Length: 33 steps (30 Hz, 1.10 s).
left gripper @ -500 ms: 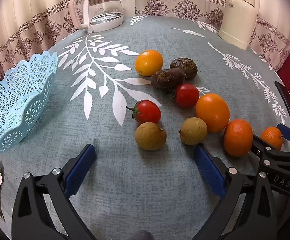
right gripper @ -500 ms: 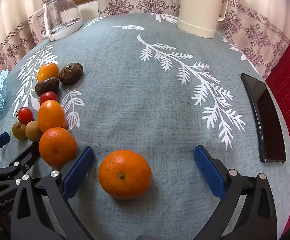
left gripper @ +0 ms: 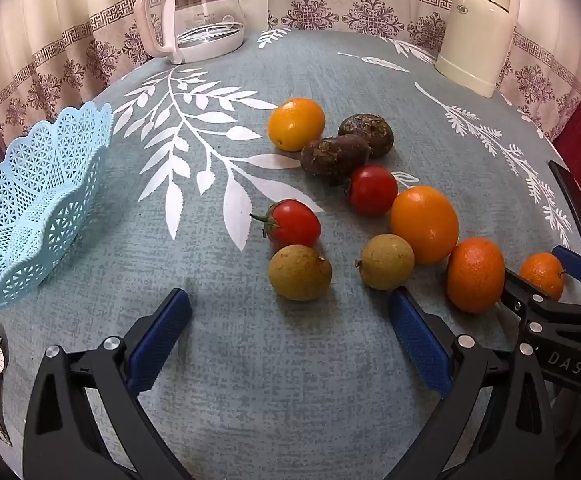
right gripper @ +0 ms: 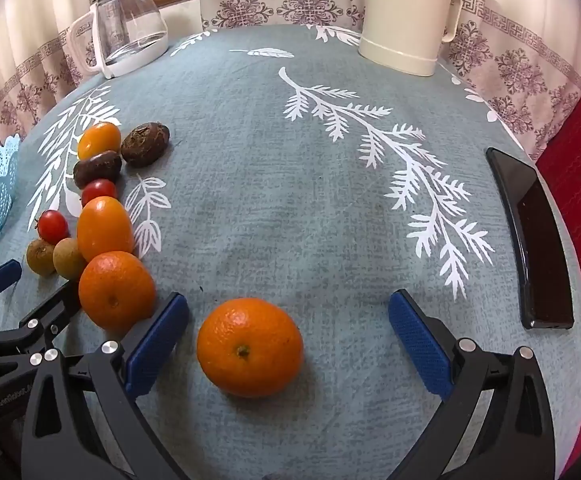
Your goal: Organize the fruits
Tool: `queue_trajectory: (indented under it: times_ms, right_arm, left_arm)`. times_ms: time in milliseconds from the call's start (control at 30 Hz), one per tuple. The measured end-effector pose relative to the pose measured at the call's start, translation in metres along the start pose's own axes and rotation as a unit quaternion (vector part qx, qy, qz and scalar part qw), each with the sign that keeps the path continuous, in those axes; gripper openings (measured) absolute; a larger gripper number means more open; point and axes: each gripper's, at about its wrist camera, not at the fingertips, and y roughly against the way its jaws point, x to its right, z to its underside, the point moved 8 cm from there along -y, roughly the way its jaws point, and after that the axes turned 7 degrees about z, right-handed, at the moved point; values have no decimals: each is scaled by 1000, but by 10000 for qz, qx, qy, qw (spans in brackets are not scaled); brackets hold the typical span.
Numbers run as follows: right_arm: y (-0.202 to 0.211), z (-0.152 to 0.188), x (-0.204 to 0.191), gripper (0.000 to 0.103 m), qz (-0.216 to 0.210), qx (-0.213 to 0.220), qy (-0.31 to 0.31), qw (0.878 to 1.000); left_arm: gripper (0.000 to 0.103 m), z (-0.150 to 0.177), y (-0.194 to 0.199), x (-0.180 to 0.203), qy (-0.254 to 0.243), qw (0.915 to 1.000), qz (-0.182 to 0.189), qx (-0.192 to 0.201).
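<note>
Fingers (left gripper: 570,266) of the right gripper (right gripper: 288,334) half hide a mandarin (left gripper: 540,274).

basket (left gripper: 38,216) left of fruits (left gripper: 370,208), kettle (left gripper: 198,12) and flask (left gripper: 476,32) behind

I see a table (right gripper: 290,160) in leaf-print cloth carrying loose fruit (left gripper: 424,222), a basket (left gripper: 30,216), kettle (left gripper: 198,12), flask (left gripper: 476,32), and phone (right gripper: 538,240).
</note>
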Motion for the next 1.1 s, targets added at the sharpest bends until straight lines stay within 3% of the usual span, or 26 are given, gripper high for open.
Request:
queue_trajectory:
  times_ms: [200, 567, 1100]
  right_arm:
    - [7, 5, 0, 98, -202, 35, 188, 9996]
    - [11, 7, 0, 98, -184, 55, 260, 9995]
    - [30, 6, 2, 98, -313, 447, 213, 9983]
  left_arm:
    - [100, 0, 5, 2, -13, 10000, 18, 12]
    - [100, 2, 6, 2, -5, 10000, 40, 18]
    - [100, 2, 6, 0, 10, 10000, 59, 25]
